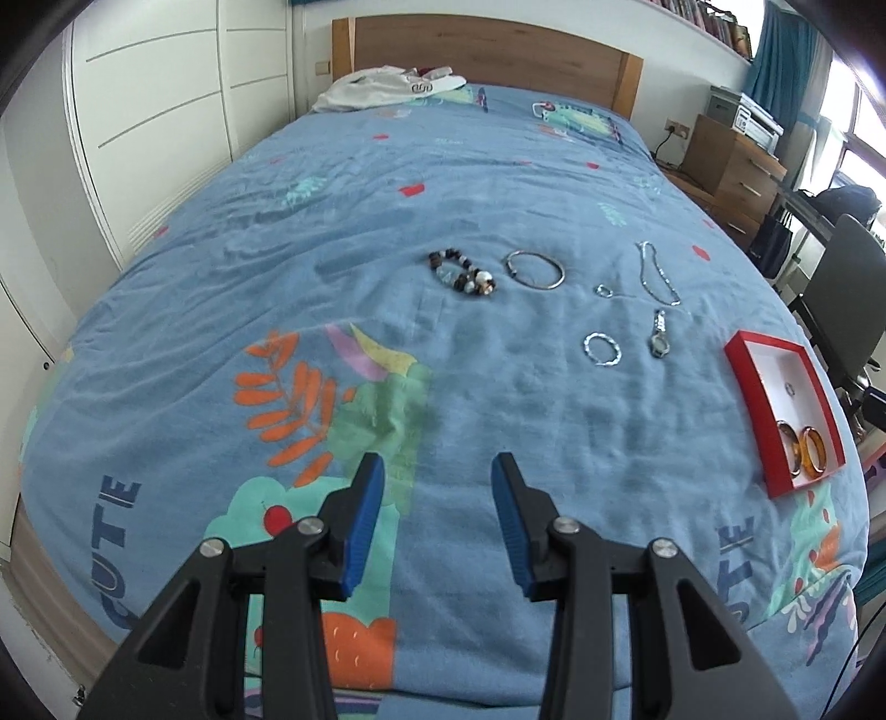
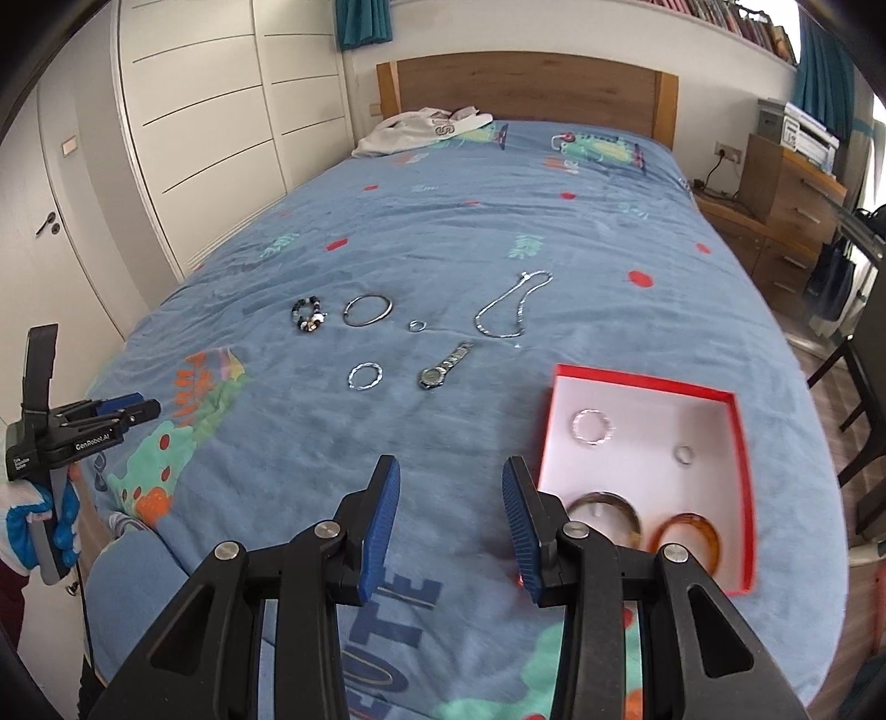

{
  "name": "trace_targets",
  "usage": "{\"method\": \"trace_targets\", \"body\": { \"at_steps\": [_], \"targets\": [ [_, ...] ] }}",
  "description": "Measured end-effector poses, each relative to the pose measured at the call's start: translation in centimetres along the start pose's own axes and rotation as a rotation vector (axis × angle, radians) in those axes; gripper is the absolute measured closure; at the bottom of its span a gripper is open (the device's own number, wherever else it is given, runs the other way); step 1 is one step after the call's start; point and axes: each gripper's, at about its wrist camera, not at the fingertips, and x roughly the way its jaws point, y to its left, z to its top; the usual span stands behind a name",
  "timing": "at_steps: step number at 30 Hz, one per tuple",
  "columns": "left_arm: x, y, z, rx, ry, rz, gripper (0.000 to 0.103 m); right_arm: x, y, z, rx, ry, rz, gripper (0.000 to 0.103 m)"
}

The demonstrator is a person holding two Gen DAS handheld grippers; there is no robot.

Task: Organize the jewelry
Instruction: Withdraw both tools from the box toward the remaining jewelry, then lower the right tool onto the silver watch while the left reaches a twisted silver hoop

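Jewelry lies on a blue bedspread [image 1: 443, 183]: a beaded bracelet [image 1: 462, 271] [image 2: 309, 315], a silver bangle [image 1: 535, 268] [image 2: 367, 310], a small ring [image 1: 603, 290] [image 2: 416, 325], a chain necklace [image 1: 656, 274] [image 2: 512, 304], a twisted silver bracelet [image 1: 602, 350] [image 2: 365, 376] and a watch [image 1: 659, 334] [image 2: 443, 368]. A red box [image 1: 745, 382] [image 2: 739, 476] holds two amber bangles [image 2: 689, 534], a twisted bracelet [image 2: 592, 427] and a ring [image 2: 684, 455]. My left gripper [image 1: 437, 471] is open and empty, short of the jewelry; it also shows in the right wrist view [image 2: 138, 407]. My right gripper [image 2: 449, 476] is open and empty beside the box's left wall.
White clothing [image 1: 387, 86] lies by the wooden headboard [image 1: 487, 50]. Wardrobe doors [image 2: 210, 111] stand on the left. A wooden drawer unit [image 2: 792, 199] with a printer and a dark chair [image 1: 841, 299] stand on the right.
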Motion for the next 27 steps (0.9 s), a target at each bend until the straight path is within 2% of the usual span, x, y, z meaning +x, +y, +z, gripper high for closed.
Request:
{"method": "trace_targets", "body": {
  "at_steps": [17, 27],
  "targets": [
    [7.9, 1.5, 3.0, -0.035, 0.070, -0.015, 0.064, 9.4, 1.4, 1.3, 0.034, 0.049, 0.095, 0.065],
    [11.5, -0.5, 4.6, -0.018, 0.087, -0.090, 0.064, 13.3, 0.8, 1.9, 0.048, 0.079, 0.107, 0.065]
  ]
}}
